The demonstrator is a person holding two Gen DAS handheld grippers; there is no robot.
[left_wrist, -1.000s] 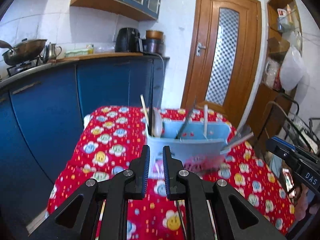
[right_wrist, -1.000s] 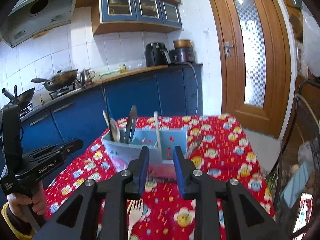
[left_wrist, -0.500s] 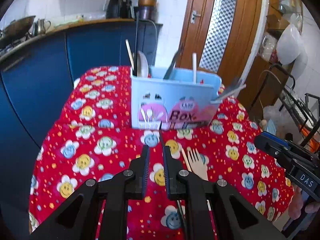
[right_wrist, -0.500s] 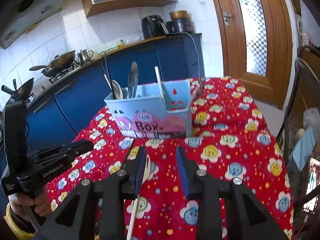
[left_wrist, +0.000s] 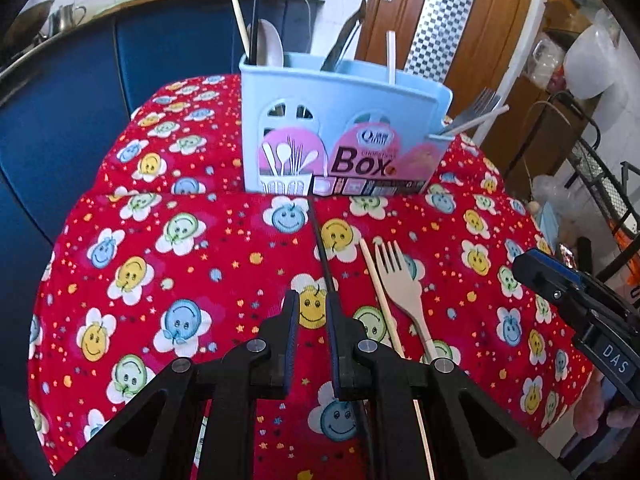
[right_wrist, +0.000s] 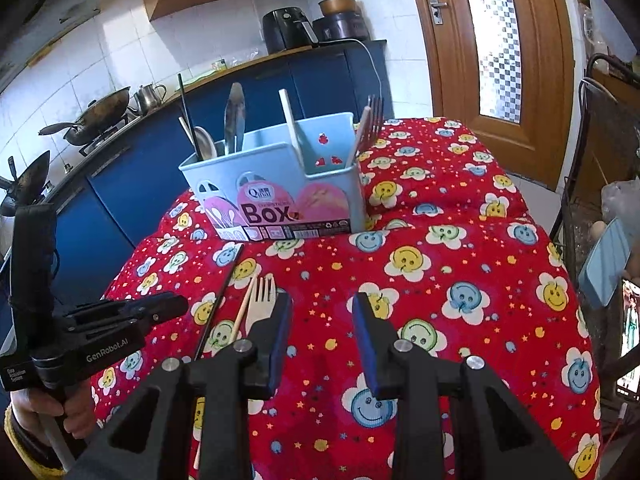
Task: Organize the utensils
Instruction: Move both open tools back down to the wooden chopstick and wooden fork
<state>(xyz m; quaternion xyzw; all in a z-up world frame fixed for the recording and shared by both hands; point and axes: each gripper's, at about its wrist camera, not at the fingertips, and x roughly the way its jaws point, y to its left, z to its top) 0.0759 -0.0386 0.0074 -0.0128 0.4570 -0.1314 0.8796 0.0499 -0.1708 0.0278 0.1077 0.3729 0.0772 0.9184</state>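
Note:
A light blue utensil box [left_wrist: 344, 120] marked "Box" stands on the red flowered tablecloth [left_wrist: 180, 240], holding a spoon, chopsticks and forks upright. In front of it lie a black chopstick [left_wrist: 320, 240], a wooden chopstick [left_wrist: 380, 300] and a beige fork [left_wrist: 400, 280]. My left gripper [left_wrist: 313, 300] hovers over the cloth, jaws nearly together with nothing between them, its right finger just above the black chopstick's near end. My right gripper [right_wrist: 322, 304] is open and empty, just right of the fork [right_wrist: 260, 300]. The left gripper [right_wrist: 176, 306] shows at the left of the right wrist view.
Blue kitchen cabinets [right_wrist: 120, 200] with woks [right_wrist: 96, 112] on the counter stand behind and left of the table. A wooden door [right_wrist: 500, 40] is at the back right. A wire rack [right_wrist: 592, 160] and a phone [right_wrist: 630, 328] crowd the table's right edge.
Both grippers have dropped and tipped down toward the tablecloth, so the loose fork and chopsticks now lie right in front of them. The right jaws stand a little wider.

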